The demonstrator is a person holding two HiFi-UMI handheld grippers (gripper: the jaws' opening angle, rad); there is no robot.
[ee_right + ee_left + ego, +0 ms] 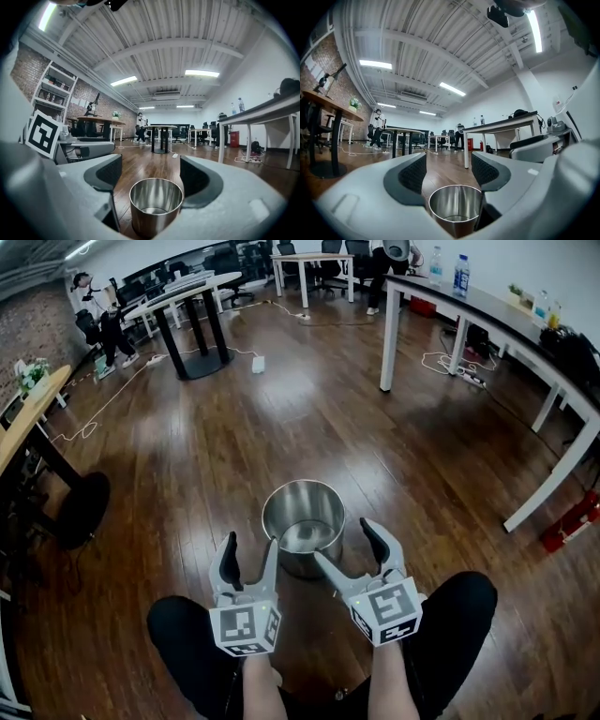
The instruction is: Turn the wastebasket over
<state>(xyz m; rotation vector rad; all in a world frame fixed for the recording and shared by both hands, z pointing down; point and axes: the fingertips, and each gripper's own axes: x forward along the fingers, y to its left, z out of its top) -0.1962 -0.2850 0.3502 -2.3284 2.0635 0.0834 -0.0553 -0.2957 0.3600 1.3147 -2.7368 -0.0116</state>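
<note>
Wastebasket (303, 521) stands upright on the floor, mouth up - just ahead, between the two grippers. Left gripper (250, 547) and right gripper (343, 540) both gape empty, neither gripping it; right looks slightly nearer.

Wood floor (309, 427), long tables (487, 304)
</note>
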